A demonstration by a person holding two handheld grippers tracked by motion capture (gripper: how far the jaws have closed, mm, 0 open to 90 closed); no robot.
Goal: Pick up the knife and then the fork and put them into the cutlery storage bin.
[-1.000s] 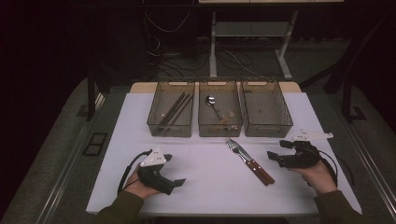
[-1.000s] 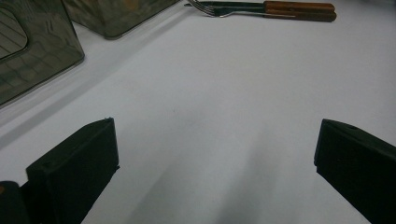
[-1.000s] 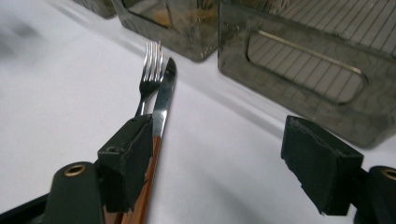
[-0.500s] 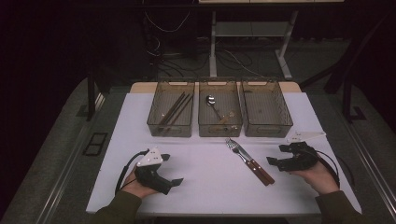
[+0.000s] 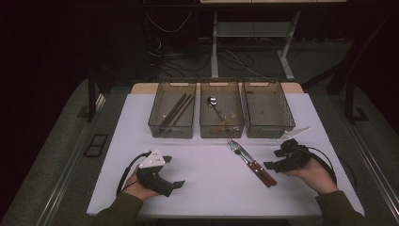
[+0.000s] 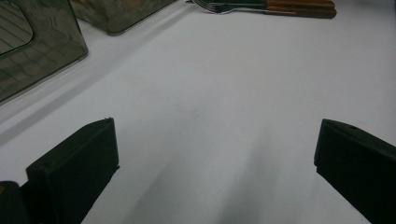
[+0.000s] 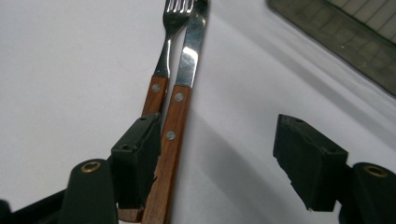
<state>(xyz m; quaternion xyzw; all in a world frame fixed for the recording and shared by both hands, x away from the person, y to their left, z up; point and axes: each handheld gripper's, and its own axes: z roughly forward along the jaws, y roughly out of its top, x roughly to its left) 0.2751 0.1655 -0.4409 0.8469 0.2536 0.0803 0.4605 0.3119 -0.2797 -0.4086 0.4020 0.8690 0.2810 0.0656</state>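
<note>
The right gripper (image 7: 219,161) has just been closing its jaws, half open, one jaw between fork (image 7: 161,70) and knife (image 7: 180,107), likely to split the pair; the knife lies between the pads, unpressed. Left gripper (image 5: 162,176) rests wide open, empty. No writing legible

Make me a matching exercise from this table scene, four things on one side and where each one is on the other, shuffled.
Things:
1. spoon
2. chopsticks
3. fork
4. left gripper

Places:
A. left bin
B. on the table by the knife
C. middle bin
D. near the table's front left

Pairs: 1-C, 2-A, 3-B, 4-D
</note>
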